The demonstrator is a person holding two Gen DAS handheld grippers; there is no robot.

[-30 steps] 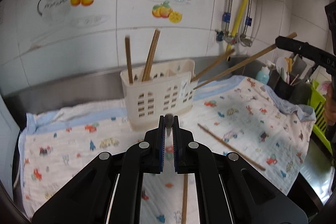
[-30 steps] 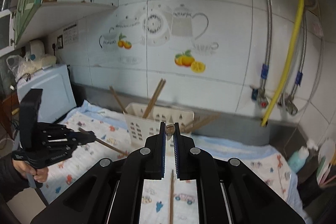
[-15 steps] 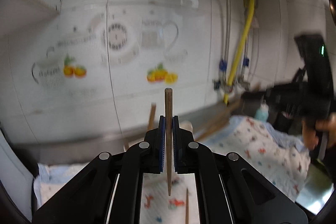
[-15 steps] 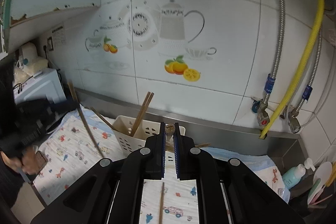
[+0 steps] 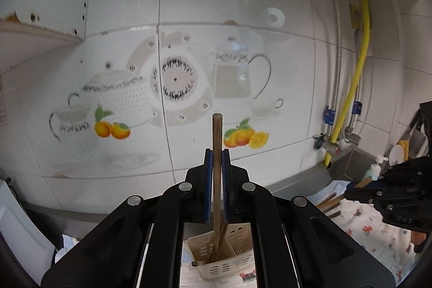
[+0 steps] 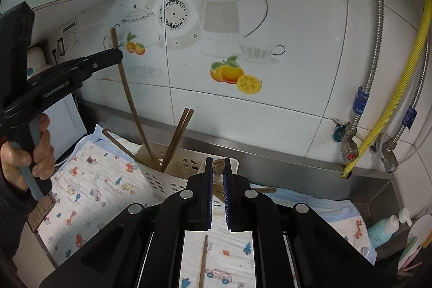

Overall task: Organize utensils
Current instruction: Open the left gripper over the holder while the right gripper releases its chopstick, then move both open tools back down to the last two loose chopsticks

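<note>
- I am clamping my left gripper (image 5: 215, 153) on a wooden chopstick (image 5: 216, 153); the jaws are closed flat against its shaft, with the blunt top end standing well above the pads.
- In the right wrist view, this left gripper (image 6: 118, 53) is holding that left-hand chopstick (image 6: 129, 96) nearly upright, tilted slightly, with its lower end reaching down inside the left compartment of the cream utensil holder (image 6: 172, 180).
- I am judging this chopstick to be partly inserted but not yet released, since the jaws are gripping it.
- I am pinching a second chopstick (image 6: 219, 166) in my right gripper (image 6: 218, 166); only its round end is showing between the closed pads, just in front of the holder's near wall.
- Two chopsticks (image 6: 178, 136) are already leaning together inside the holder, beside the one I am lowering.
- Another chopstick (image 6: 116, 142) is leaning against the holder's left side, and one more (image 6: 203, 261) is lying flat on the printed cloth (image 6: 89, 188) below my right gripper.
- Further chopstick ends (image 5: 330, 203) are showing on the cloth to the right in the left wrist view; whether they are in the holder I cannot tell.
- I am judging the task to be roughly midway: some pieces are stowed, two are in hand, and the loose ones are left to collect.
</note>
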